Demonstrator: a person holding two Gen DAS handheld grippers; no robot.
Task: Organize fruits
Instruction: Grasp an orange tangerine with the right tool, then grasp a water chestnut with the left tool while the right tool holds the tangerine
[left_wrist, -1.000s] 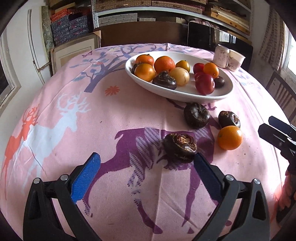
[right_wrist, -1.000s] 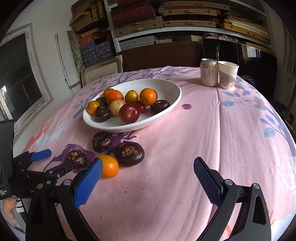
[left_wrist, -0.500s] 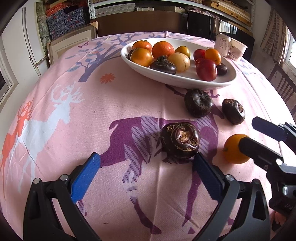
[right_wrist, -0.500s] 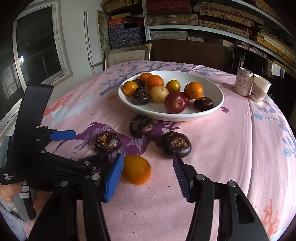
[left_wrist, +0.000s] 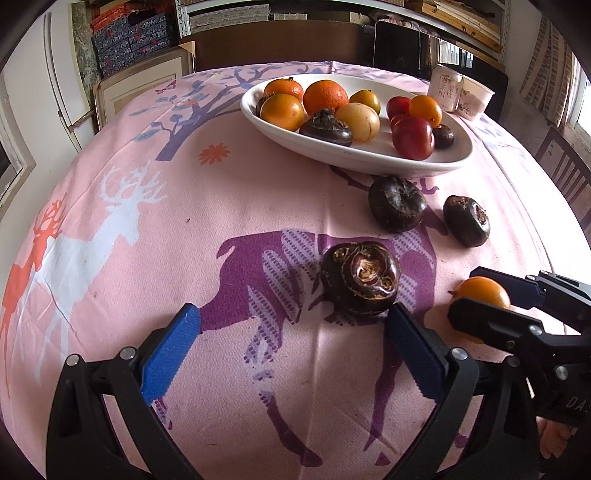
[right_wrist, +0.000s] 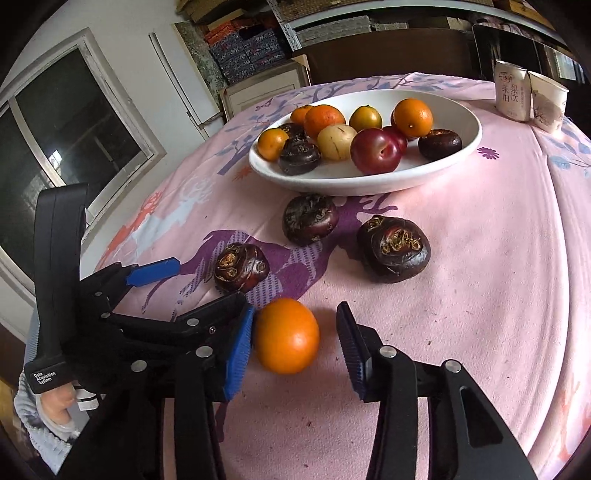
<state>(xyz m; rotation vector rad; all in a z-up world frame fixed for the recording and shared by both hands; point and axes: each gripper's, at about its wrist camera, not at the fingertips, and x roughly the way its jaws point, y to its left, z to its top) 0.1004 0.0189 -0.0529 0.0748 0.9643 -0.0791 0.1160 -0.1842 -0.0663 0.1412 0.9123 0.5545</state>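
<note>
The right tool (right_wrist: 295, 336) straddled the loose orange (right_wrist: 287, 335) on the near bench (right_wrist: 480, 277), fingers apart, the left pad touching its skin. The left tool (left_wrist: 291, 347) hung wide apart, short of a dark fruit (left_wrist: 360, 282). The pickup step was in hand; next, closing on the orange and carrying it to the white bowl (right_wrist: 369, 184).

Bowl (right_wrist: 369, 184) of fruit behind three water chestnuts (right_wrist: 309, 219) on tablecloth (right_wrist: 480, 258), orange (right_wrist: 287, 335) nearest

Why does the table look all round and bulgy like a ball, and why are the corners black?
Both wrist views use fisheye lenses: the flat pink tablecloth bulges, the white bowl stretches, and the lens rim blackens the corners. In the right wrist view the orange looks slightly soft.
</note>
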